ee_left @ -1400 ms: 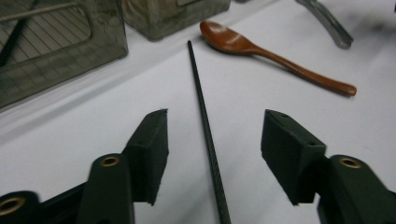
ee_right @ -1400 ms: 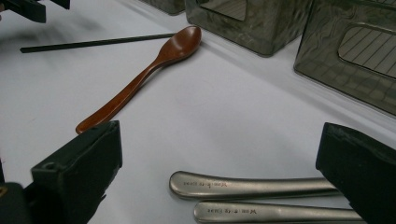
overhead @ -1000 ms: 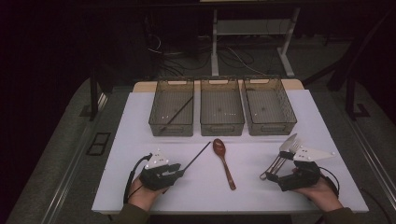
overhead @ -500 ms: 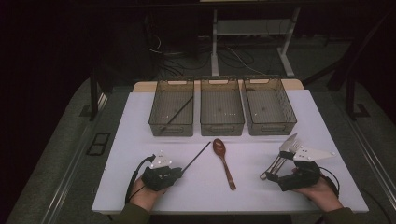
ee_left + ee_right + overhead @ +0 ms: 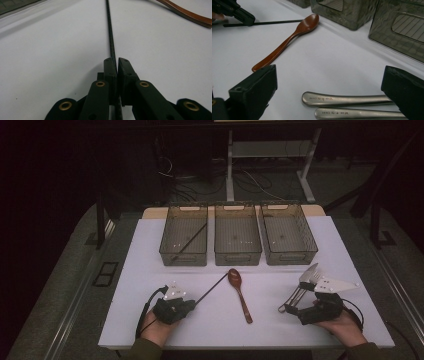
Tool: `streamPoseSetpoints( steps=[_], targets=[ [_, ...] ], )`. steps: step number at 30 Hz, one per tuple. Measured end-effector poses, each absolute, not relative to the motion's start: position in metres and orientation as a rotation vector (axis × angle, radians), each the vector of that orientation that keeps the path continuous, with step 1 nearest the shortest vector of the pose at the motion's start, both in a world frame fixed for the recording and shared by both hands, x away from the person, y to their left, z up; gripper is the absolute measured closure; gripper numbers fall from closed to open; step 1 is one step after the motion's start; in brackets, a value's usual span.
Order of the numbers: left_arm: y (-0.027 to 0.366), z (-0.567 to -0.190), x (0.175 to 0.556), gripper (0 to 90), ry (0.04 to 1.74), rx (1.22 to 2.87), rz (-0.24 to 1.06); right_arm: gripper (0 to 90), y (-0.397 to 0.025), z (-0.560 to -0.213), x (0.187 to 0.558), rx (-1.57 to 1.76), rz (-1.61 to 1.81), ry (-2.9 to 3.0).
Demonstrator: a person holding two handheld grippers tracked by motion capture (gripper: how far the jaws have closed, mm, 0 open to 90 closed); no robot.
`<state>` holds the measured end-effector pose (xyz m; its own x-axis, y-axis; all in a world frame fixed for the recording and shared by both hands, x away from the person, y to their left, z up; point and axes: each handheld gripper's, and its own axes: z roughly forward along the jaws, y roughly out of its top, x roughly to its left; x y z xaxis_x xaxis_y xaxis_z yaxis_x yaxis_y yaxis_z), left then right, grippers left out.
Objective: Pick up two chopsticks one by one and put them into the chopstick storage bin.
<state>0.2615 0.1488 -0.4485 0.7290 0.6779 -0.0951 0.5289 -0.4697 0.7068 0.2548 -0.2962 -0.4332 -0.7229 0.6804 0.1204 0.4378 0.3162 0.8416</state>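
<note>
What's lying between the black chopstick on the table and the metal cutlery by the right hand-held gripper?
In the high view, the wooden spoon lies on the white table between the black chopstick and the metal cutlery. The left hand-held gripper is shut on the chopstick.

Your high view sits above your side of the table (image 5: 150, 250), looking fwd and down w/ your forearms at the bottom edge. Your left gripper view rides low, very close to the tabletop, looking along its jaws and the black chopstick (image 5: 110, 37). Your right gripper view, also low and close, faces across toward the trays (image 5: 402, 27). Both gripper views & the high view share the wooden spoon (image 5: 287, 40).
</note>
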Motion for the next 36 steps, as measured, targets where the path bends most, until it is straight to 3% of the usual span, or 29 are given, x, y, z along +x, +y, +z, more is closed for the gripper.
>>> streamPoseSetpoints(
  steps=[36],
  targets=[
    [0.168, -0.415, 0.259, 85.2, 0.857, 2.094, 0.262, 0.0, -0.297, -0.433, 0.255, 1.023, 1.362, 2.326]
  ],
)
